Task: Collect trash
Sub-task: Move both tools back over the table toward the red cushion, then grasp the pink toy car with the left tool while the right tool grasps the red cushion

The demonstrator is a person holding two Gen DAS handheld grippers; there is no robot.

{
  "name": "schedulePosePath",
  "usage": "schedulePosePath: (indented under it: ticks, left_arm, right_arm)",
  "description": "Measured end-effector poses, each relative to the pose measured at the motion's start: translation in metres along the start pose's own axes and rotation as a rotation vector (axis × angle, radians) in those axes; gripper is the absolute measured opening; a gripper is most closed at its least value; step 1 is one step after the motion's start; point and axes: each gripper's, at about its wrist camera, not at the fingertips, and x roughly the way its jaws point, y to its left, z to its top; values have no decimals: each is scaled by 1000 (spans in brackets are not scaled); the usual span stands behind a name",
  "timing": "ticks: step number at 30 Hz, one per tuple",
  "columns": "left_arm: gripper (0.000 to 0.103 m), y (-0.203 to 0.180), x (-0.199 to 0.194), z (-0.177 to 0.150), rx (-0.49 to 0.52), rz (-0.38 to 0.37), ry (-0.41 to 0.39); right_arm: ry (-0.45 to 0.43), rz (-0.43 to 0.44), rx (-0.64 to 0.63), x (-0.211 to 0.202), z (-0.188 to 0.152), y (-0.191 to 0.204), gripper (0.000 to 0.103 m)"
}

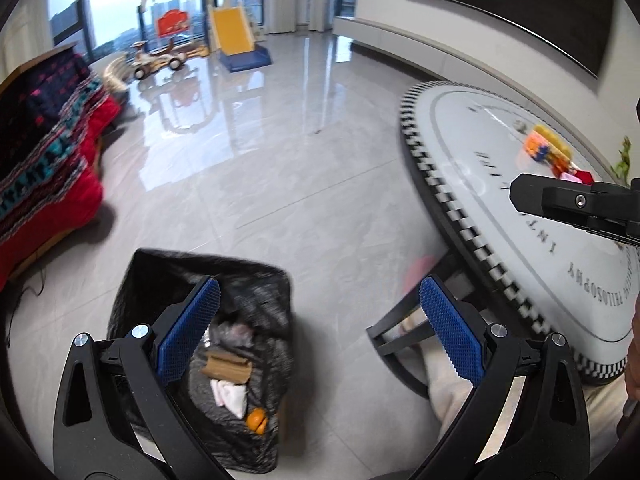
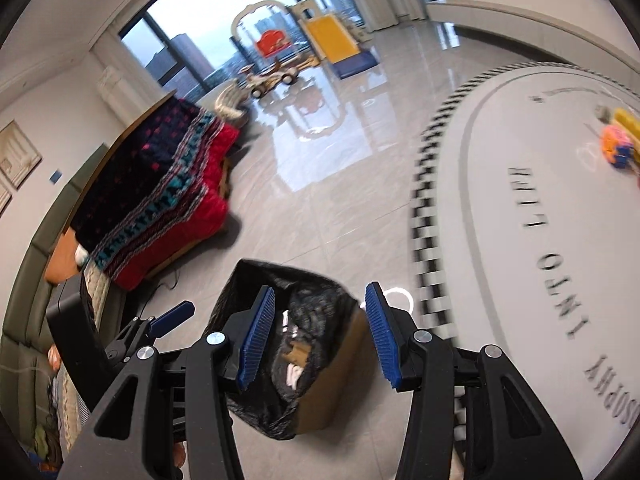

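Risk: both views blurred, hands likely swinging; left gripper [image 1: 318,312] or right gripper [image 2: 320,332] could clip surface [image 1: 452,136] rim or snag bag, tipping it.
Both jaws parted, nothing between them.
Trash bag [image 1: 256,280] on floor beside surface, black liner in brown box, mouth open; cardboard, tissue, orange scrap inside.
Toy pile [image 1: 548,150] on surface.

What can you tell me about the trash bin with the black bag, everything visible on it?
The trash bin looks like a brown cardboard box lined with a crinkled black plastic bag whose edges fold over the rim. It stands upright and open on the glossy grey tile floor, beside the round table. Inside lie a tan cardboard piece, white crumpled paper, something orange and greyish wrapping. Neither tool touches it; both hang above it, empty.
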Motion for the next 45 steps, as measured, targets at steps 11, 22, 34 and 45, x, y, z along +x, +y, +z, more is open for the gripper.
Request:
schedulePosePath:
  ticks: [11,22,34,45]
  left_arm:
    - [97,-128,28,43,223,-149,3]
    - [97,-249,65,64,385,-264,27]
    - [97,-310,102,72,494,-352,64]
    - [97,-317,122,80,491,-367,90]
  right_arm:
    - [-119,-174,157,-67,18,-131,49]
    - [-182,-348,245,-118,18,-240,49]
    - [-64,-584,113,-112,24,-300,49]
    - [-7,-723,-61,-73,44,-302,51]
